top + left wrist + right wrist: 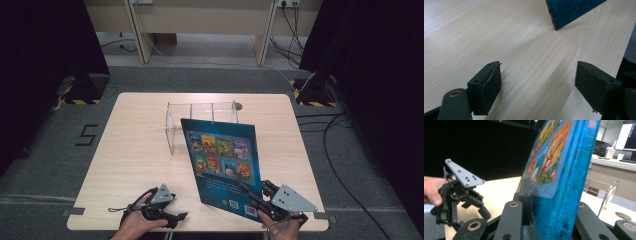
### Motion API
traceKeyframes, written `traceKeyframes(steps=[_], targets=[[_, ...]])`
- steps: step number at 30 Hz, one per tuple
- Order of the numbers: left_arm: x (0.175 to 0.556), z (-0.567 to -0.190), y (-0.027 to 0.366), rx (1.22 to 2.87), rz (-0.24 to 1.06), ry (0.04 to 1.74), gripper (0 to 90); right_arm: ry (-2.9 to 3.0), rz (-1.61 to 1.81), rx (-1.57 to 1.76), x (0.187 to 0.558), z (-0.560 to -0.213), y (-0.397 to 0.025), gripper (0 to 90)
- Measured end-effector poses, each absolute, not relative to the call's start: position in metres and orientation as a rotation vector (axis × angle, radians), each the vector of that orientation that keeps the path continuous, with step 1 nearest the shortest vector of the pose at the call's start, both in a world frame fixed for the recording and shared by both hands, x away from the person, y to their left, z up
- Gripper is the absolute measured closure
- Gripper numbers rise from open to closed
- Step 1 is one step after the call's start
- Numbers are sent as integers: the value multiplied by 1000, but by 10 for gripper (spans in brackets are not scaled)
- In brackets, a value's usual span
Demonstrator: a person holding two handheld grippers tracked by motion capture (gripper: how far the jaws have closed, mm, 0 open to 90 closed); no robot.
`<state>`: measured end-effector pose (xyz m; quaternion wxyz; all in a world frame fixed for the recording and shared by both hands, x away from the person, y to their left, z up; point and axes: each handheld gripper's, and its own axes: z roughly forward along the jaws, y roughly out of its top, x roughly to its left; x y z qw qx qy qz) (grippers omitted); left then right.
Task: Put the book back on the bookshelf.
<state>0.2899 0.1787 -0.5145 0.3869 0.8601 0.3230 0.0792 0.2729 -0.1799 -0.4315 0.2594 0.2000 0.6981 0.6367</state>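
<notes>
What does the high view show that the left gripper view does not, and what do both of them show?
Only the high view shows the clear acrylic rack behind the book, the book's back cover with its small pictures, the right gripper shut on the book's lower edge, and the floor and black curtains around the table.

Only the left gripper view shows the left gripper's fingers close up, wide apart with nothing between them.

Both show the wooden table and the blue book, of which the left gripper view catches one corner.

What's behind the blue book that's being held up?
The clear acrylic rack stands behind the blue book, nearer the table's far edge. Its dividers show above the book; the book hides its lower right part and anything there.
</notes>
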Motion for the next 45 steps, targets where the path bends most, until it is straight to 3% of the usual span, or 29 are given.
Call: traceKeyframes(steps=[17, 25, 45], targets=[[291, -515, 180, 2192, 194, 812, 204, 1949, 1742, 587, 265, -441, -195, 771], [292, -515, 181, 2192, 193, 809, 204, 1989, 1707, 562, 243, -452, -201, 793], [292, -515, 181, 2208, 213, 779, 200, 2064, 1644, 617, 243, -464, -197, 830]])
